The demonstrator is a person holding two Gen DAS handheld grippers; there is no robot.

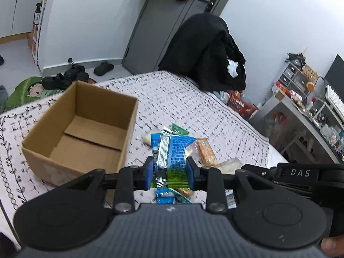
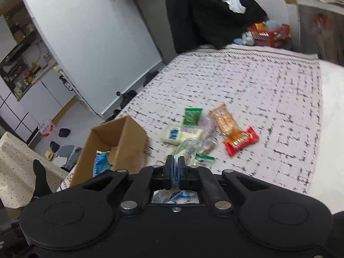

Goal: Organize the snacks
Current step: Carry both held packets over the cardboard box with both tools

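My left fingers [image 1: 172, 171] clamp the blue packet [image 1: 172, 150], my right fingers [image 2: 175, 167] pinch shut on a clear wrapper [image 2: 189, 148]; I should carry both level over the cardboard box [image 1: 86, 116] left of them, releasing low.

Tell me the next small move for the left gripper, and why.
Probably carry it left over the cardboard box and release. The left gripper is shut on a blue-green snack packet, and the box beside it looks empty.

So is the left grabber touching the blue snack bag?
Touching. The left wrist view shows the left gripper with a blue finger pad pressed on each side of the blue snack bag.
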